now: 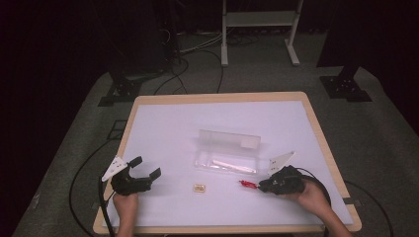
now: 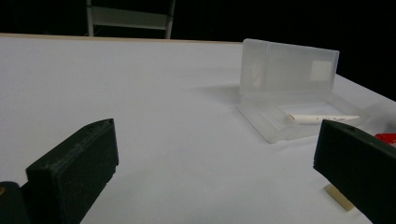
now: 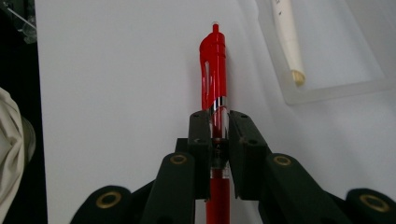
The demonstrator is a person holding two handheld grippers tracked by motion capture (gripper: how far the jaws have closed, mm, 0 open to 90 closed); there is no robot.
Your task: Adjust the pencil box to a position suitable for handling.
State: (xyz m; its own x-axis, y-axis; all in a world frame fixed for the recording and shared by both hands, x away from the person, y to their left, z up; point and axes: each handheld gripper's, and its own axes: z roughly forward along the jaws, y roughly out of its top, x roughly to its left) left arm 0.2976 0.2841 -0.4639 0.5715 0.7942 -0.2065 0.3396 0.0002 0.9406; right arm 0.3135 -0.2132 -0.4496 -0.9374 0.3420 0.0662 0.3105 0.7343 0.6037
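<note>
The right tool (image 3: 219, 122) is clenched on a glossy red plastic pen (image 3: 213, 65), its two black jaws pressing the barrel from both sides just below a silver band. The pen runs lengthwise between the jaws, and its clipped end sticks out ahead of them, low over the white-topped table (image 1: 163, 128). From above, the right tool (image 1: 261, 186) sits near the table's front edge in the person's right hand (image 1: 311, 196), with the pen (image 1: 247, 184) pointing toward the middle of the table.

The left tool (image 1: 147, 167) rests at the front left corner in the left hand (image 1: 125, 203), released, its jaws standing wide apart with nothing between them.

Just beyond the pen's tip lies a clear plastic rectangular case (image 1: 227, 163), its lid (image 1: 230, 138) standing open behind it. Inside the tray lies a slim cream-white pen-like stick (image 1: 232, 165). A small tan square block (image 1: 199, 187) sits on the table between the two tools, apart from both.
</note>
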